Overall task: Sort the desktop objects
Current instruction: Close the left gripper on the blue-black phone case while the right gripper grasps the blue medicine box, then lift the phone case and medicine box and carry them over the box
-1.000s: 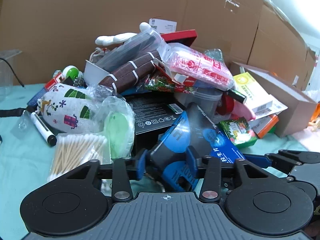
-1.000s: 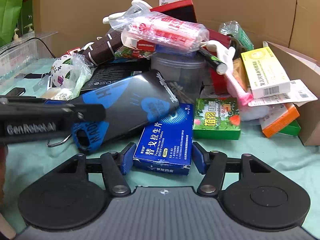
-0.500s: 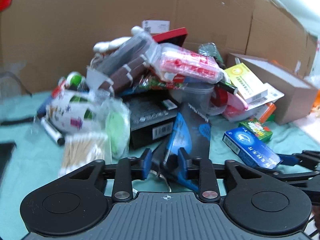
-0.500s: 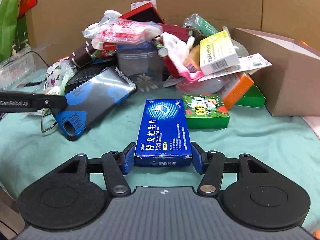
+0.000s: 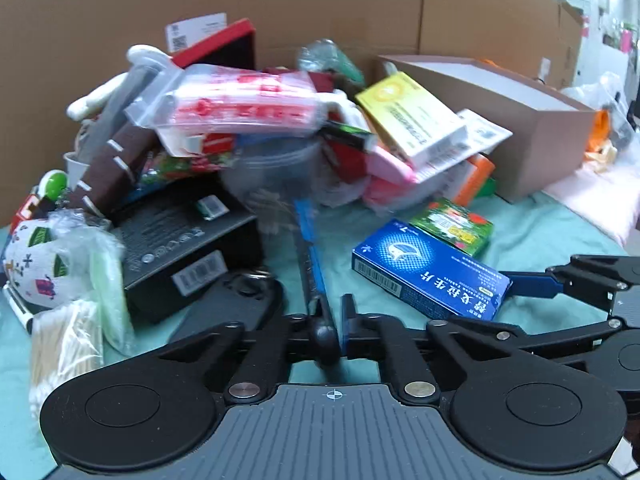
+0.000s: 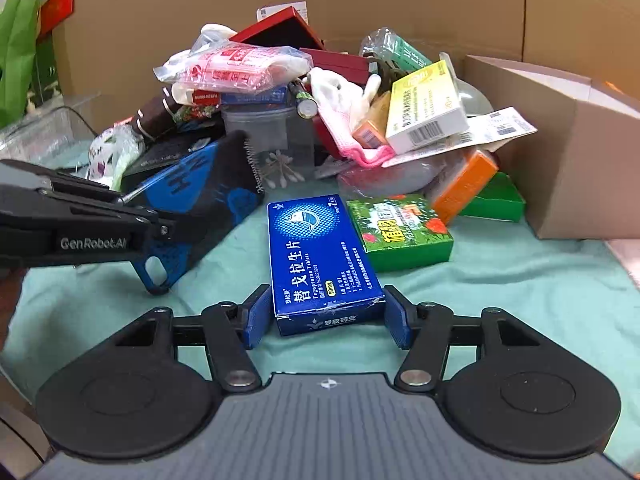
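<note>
The left gripper (image 5: pixel 334 320) sits at 6 o'clock of its own view, its fingers drawn together and clamped on the thin edge of the blue-and-black notebook (image 5: pixel 310 248). The notebook is seen edge-on and runs from the gripper toward 12 o'clock, ending at the foot of the heap (image 5: pixel 248 120). A second ago the same gripper held the notebook across a broad corner with its fingers well apart. The grip has since been retaken on the narrow edge, and the notebook has turned from flat to nearly on edge. From the right wrist view it leans at 10 o'clock with its spiral side up, lifted partly off the teal cloth of the bench (image 6: pixel 500 300).

The right gripper (image 6: pixel 324 316) is at 6 o'clock in its own view, its fingers set apart and clamped on the near end of the blue medicine box (image 6: pixel 316 252). That box lies lengthwise toward 12 o'clock. A second ago it was tucked against the notebook and close under the heap; now it has been drawn out toward the camera. It stands clear of the notebook and is just beside the green box (image 6: pixel 400 232) at 1 o'clock.

As I judge it, both things are now freed from the heap and securely held. Each can go to its own place without dragging its neighbours, and the open cardboard box (image 6: pixel 580 152) at 2 o'clock is a likely bin.
</note>
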Demonstrator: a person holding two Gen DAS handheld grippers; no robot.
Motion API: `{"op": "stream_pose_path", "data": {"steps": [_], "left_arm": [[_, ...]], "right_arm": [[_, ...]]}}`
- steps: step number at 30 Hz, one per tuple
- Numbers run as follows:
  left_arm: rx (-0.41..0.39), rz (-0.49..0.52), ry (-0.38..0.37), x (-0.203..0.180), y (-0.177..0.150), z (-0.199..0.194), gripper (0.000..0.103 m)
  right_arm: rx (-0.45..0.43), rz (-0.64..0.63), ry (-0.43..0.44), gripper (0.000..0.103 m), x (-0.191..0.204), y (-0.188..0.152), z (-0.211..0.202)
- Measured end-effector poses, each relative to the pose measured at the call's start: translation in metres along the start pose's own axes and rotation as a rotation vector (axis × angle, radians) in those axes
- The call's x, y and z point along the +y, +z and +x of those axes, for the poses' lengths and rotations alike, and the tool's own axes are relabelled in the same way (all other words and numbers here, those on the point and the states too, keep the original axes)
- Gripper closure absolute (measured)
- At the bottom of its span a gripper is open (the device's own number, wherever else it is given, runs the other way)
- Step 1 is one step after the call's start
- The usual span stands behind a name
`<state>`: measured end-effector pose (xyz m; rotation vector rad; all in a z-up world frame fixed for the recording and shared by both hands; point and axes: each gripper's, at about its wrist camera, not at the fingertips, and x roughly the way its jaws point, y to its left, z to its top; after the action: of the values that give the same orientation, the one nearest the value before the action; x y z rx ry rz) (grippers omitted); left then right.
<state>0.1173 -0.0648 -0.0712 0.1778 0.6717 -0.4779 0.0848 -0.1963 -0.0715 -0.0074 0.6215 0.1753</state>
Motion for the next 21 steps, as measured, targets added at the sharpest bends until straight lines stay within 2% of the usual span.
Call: {"op": "stream_pose_path", "data": {"steps": [5, 6, 7, 10, 15, 16, 17, 18, 19, 21], "left_arm": [[0.016, 0.033, -0.061, -0.011, -0.004, -0.004, 0.103], [0.014, 0.037, -0.055, -0.013, -0.002, -0.003, 0.100], [0.007, 0.038, -0.051, -0.014, -0.001, 0.000, 0.078], [0.000, 0.025, -0.025, -0.014, 0.006, 0.010, 0.070], [0.015, 0.017, -0.050, -0.011, 0.014, 0.022, 0.070], [0.024, 0.019, -0.054, -0.011, 0.014, 0.025, 0.088], [0.039, 0.011, -0.068, -0.009, 0.013, 0.029, 0.099], [0.053, -0.003, -0.083, -0.008, 0.013, 0.031, 0.103], [0.055, -0.008, -0.083, -0.009, 0.012, 0.033, 0.103], [0.055, 0.004, -0.071, -0.011, 0.009, 0.034, 0.102]], "right_arm": [[0.049, -0.031, 0.033, 0.040, -0.011, -0.004, -0.016], [0.055, -0.033, 0.039, 0.040, -0.011, -0.003, -0.016], [0.053, -0.026, 0.039, 0.038, -0.011, -0.002, -0.014], [0.053, -0.026, 0.027, 0.033, -0.009, 0.003, -0.004], [0.057, -0.052, 0.022, 0.031, -0.007, 0.010, 0.010], [0.058, -0.053, 0.026, 0.031, -0.008, 0.012, 0.012], [0.058, -0.053, 0.030, 0.030, -0.008, 0.012, 0.015], [0.058, -0.054, 0.035, 0.031, -0.009, 0.013, 0.016], [0.058, -0.056, 0.045, 0.036, -0.009, 0.013, 0.015], [0.064, -0.066, 0.060, 0.038, -0.008, 0.014, 0.014]]}}
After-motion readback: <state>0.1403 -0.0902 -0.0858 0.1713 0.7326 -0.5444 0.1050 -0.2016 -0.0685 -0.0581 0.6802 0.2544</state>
